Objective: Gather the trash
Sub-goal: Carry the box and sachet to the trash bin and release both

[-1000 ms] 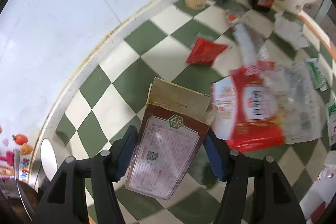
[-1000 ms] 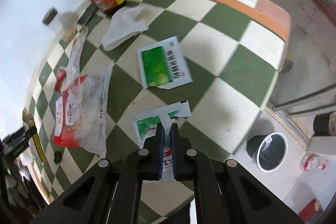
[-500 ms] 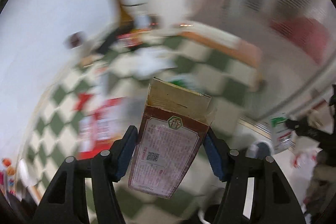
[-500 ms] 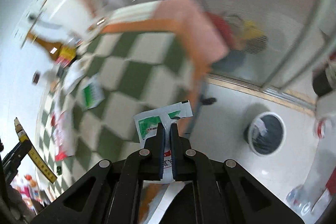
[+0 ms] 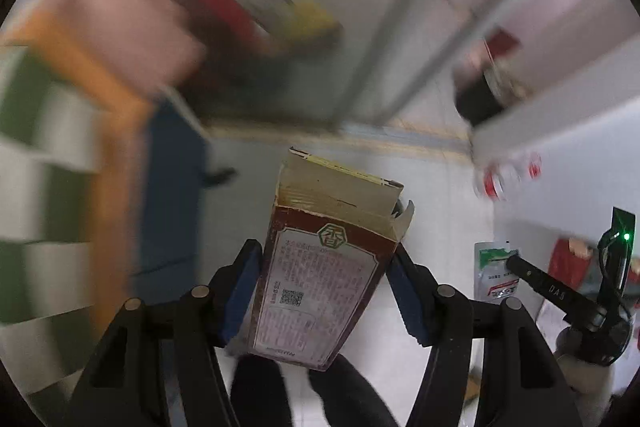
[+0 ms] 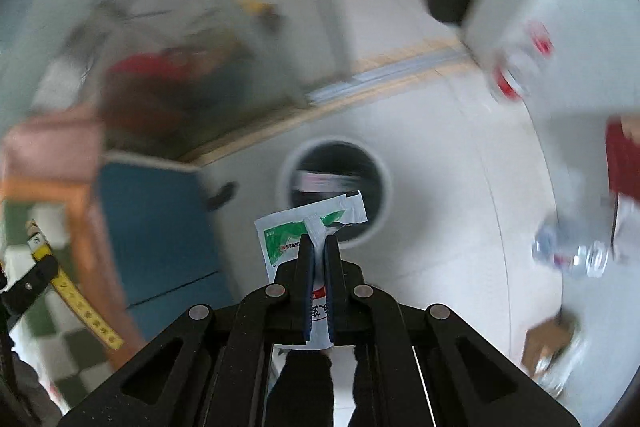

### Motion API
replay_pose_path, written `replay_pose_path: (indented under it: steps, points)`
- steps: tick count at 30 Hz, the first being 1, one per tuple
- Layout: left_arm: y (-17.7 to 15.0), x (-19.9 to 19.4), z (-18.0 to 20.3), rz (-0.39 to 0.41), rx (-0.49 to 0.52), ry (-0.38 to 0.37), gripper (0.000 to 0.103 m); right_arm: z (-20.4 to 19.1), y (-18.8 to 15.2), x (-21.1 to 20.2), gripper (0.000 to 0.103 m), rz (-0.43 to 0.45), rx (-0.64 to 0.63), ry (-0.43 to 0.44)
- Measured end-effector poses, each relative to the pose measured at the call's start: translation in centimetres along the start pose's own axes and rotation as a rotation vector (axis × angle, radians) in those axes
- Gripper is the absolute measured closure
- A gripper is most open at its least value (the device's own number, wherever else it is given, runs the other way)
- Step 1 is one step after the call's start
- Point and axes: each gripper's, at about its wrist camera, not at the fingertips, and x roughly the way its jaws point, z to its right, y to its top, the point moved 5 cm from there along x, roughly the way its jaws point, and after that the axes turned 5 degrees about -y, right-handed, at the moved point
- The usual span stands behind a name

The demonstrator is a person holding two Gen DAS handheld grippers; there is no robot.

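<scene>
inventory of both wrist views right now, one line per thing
carton: 1, dark red with cream label, top flaps open, clamped in the left gripper
sachet: 1, white and green, torn, pinched in the right gripper; also at right edge of left view
bin: 1, round, pale rim, dark inside, on the floor beyond the sachet
table: 1, green and white checks, orange edge, left side
clear bottle: 1, on the floor, right side, blurred
floor: pale tiles
background: red, yellow and dark shapes, too blurred to name
left gripper: black, blue pads, shut on the carton
right gripper: black, shut on the sachet
</scene>
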Motion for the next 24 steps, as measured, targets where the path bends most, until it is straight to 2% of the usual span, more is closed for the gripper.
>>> replay_pose_path:
  steps: [3,4,5,6,7,9,11,12,13,18,19,20,21,22,24]
  points:
    - [-0.3,9.7,2.3,-0.119,0.021,-0.063,0.043,5.3,0.3,6.5,0.098,-0.038,0.099,-0.003]
    - [-0.5,11.9,3.1,-0.144,0.024,-0.07,0.043,6.6,0.3,8.8,0.098,-0.051,0.128,0.003]
    - [-0.6,14.8,3.4,-0.177,0.031,-0.075,0.043,8.4,0.2,13.3,0.098,-0.078,0.171,0.02]
    - [-0.7,17.7,3.5,-0.212,0.033,-0.081,0.043,9.0,0.3,15.8,0.098,-0.094,0.19,0.04]
    - [-0.7,20.0,3.6,-0.237,0.029,-0.087,0.043,9.0,0.3,15.8,0.098,-0.094,0.19,0.04]
    - [-0.7,24.5,3.1,-0.279,0.022,-0.086,0.043,9.3,0.2,19.9,0.098,-0.114,0.207,0.072]
    - [-0.7,28.1,2.9,-0.306,0.023,-0.079,0.043,9.1,0.2,23.5,0.098,-0.125,0.21,0.089]
    - [-0.7,29.5,2.8,-0.316,0.028,-0.073,0.043,8.9,0.4,26.9,0.098,-0.131,0.205,0.093]
    - [-0.6,30.9,2.7,-0.325,0.034,-0.064,0.043,8.9,0.4,26.9,0.098,-0.131,0.205,0.093]
    - [-0.3,35.4,1.7,-0.346,0.058,-0.029,0.042,7.7,1.0,33.6,0.096,-0.166,0.179,0.094]
    - [-0.1,35.9,1.5,-0.341,0.066,-0.016,0.038,6.9,1.1,35.4,0.096,-0.184,0.148,0.074]
    - [-0.1,36.0,1.4,-0.335,0.07,-0.007,0.027,6.9,1.1,35.4,0.093,-0.184,0.148,0.074]
    - [0.0,36.0,1.1,-0.324,0.071,0.003,0.022,6.7,1.1,35.9,0.082,-0.192,0.135,0.065]
    - [0.1,36.3,0.9,-0.317,0.073,0.01,0.014,6.6,1.1,36.4,0.074,-0.198,0.126,0.059]
    - [0.2,36.1,0.4,-0.296,0.076,0.028,0.008,6.6,1.2,36.6,0.046,-0.194,0.115,0.054]
